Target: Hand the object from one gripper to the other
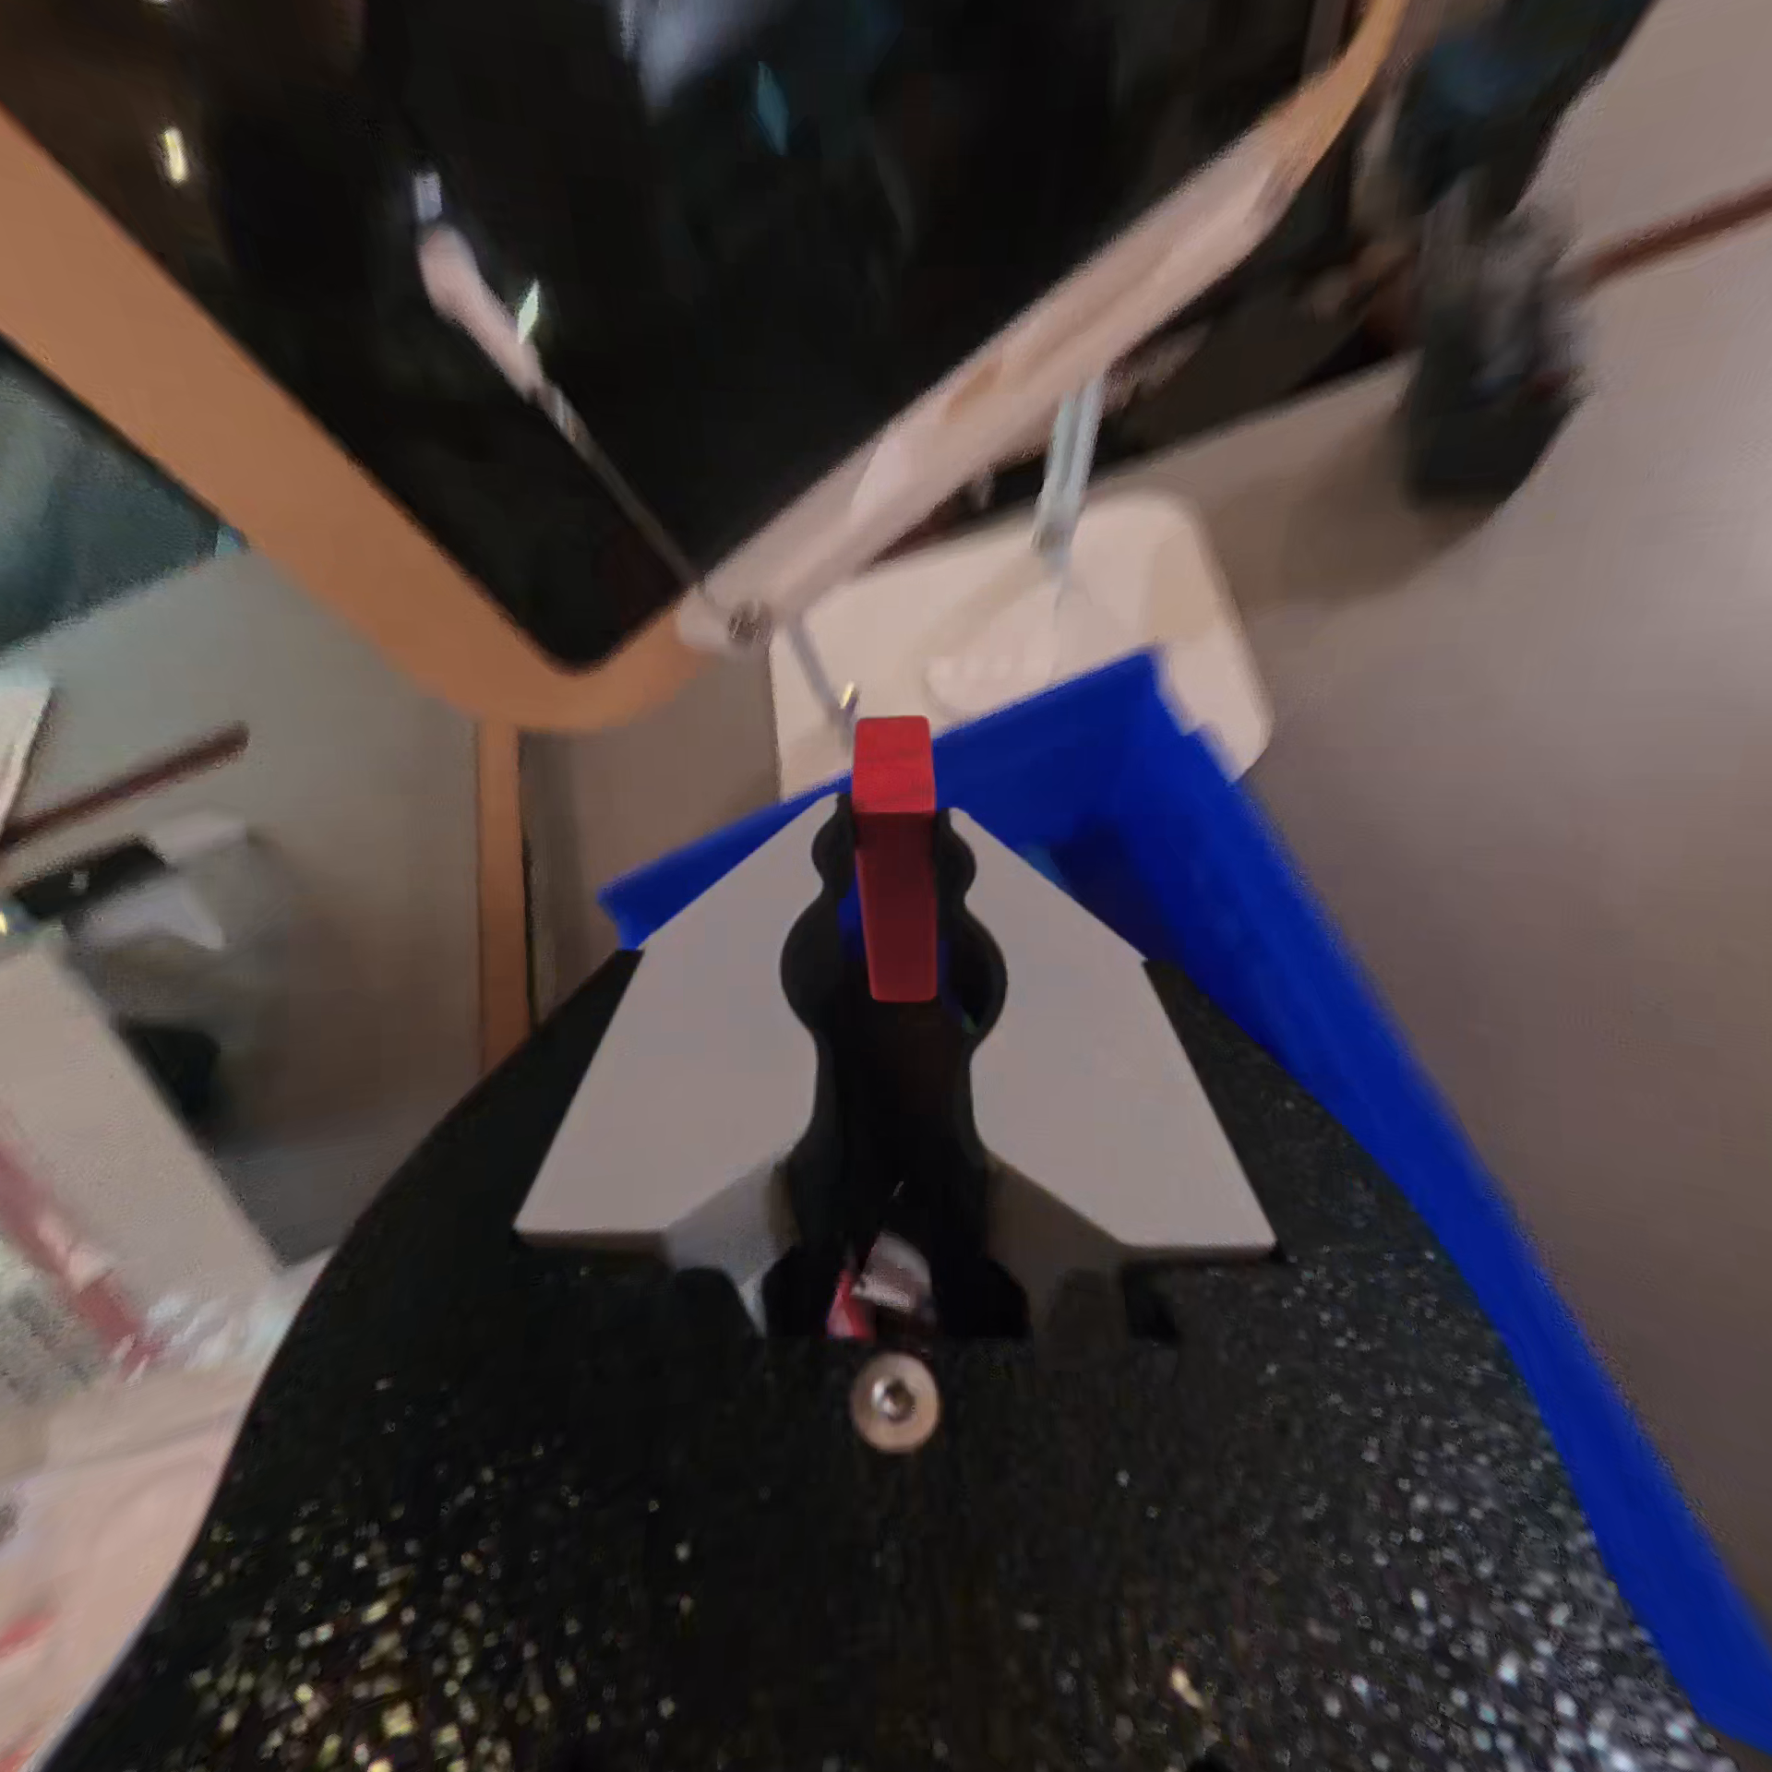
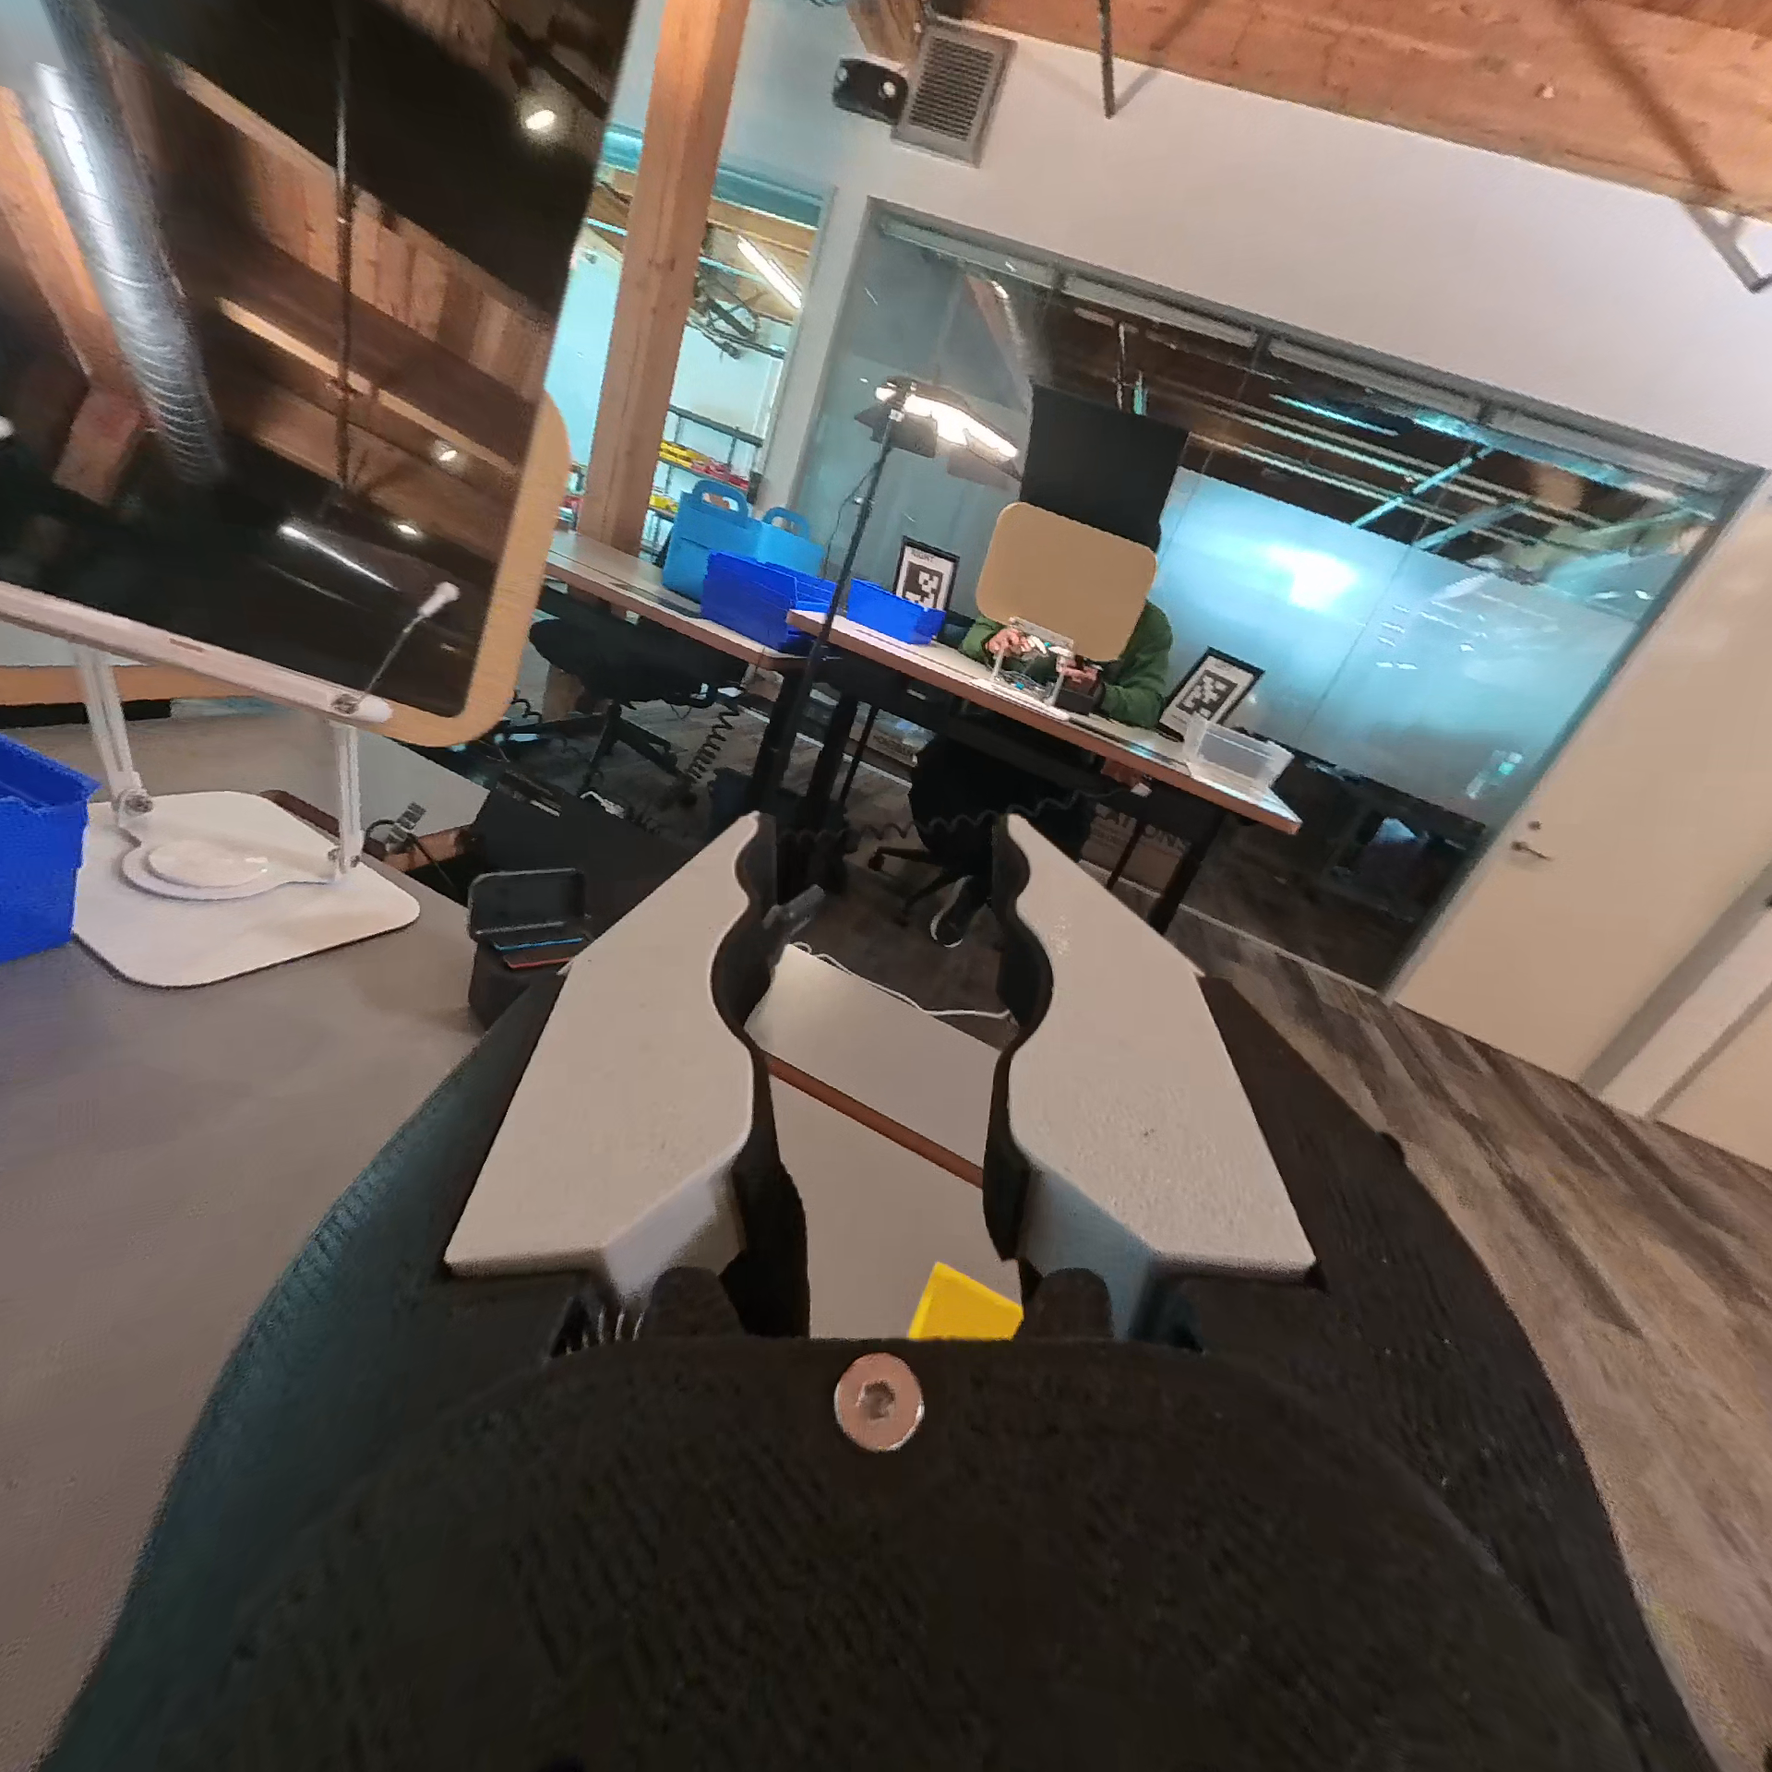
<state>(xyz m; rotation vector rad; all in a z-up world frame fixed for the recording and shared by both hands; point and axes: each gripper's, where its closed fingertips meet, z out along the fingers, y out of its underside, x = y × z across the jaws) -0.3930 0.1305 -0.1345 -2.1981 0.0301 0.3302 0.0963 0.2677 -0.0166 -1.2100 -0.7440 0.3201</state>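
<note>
In the left wrist view my left gripper [image 1: 894,844] is shut on a small red block [image 1: 894,863], which stands upright between the black pads and sticks out past the fingertips. It is held in the air above a blue bin [image 1: 1199,834]. In the right wrist view my right gripper [image 2: 877,863] is open and empty, raised above the grey table [image 2: 192,1103] and pointing out into the room. A yellow block [image 2: 964,1304] lies on the table below, seen between the finger bases. Neither gripper shows in the other's view.
A dark tablet screen on a white stand [image 2: 240,892] sits at the table's left, also in the left wrist view [image 1: 1016,614]. A blue bin corner [image 2: 38,844] is beside it. A small black case [image 2: 527,911] lies nearby. A person sits at a far desk [image 2: 1055,729]. Spacing between my two grippers at the tips: around 55 centimeters.
</note>
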